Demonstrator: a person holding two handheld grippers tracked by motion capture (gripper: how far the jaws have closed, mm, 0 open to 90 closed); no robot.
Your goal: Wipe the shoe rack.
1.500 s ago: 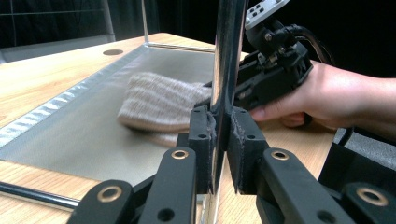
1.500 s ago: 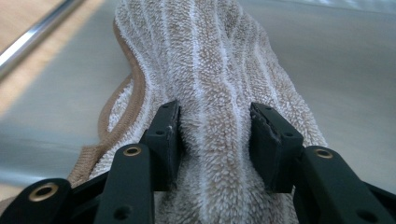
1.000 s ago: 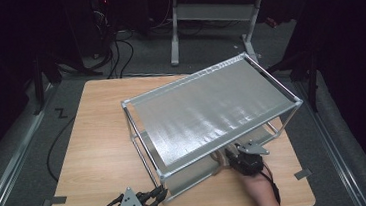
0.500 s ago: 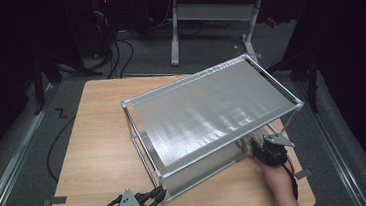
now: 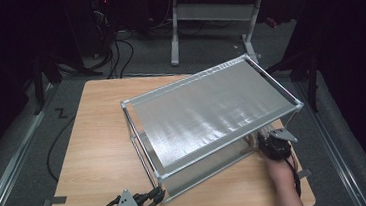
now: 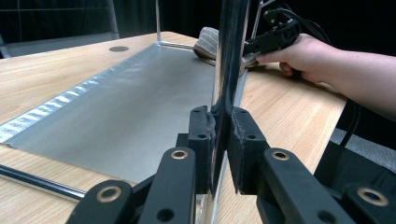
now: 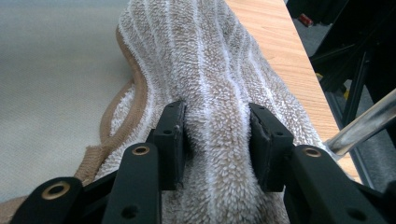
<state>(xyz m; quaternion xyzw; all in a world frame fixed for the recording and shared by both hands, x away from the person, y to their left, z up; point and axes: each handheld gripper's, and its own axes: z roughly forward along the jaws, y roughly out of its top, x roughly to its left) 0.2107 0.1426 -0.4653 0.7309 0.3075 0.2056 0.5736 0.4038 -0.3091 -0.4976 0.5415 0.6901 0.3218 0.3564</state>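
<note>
A metal two-shelf rack (image 5: 207,116) stands on the wooden table (image 5: 94,141). My left gripper (image 5: 156,195) (image 6: 219,140) is at the rack's near left corner, shut on the upright chrome post (image 6: 229,56). A beige fluffy cloth with white stripes (image 7: 205,60) (image 6: 208,41) lies at the right end of the lower shelf (image 7: 51,70) (image 6: 140,102). My right gripper (image 7: 215,135) (image 5: 257,144) reaches in under the top shelf. Its jaws have just been closing, and both pads now press into a raised fold of the cloth.
The table's right edge (image 7: 266,37) runs close beside the cloth. A slanted rack post (image 7: 369,121) stands to the right of the right gripper. Cables lie on the dark floor (image 5: 58,139) to the left, and another table's frame (image 5: 208,15) stands behind.
My right hand has moved rightward along the rack's front, from its middle to its right end. The left gripper has stayed on the corner post.
</note>
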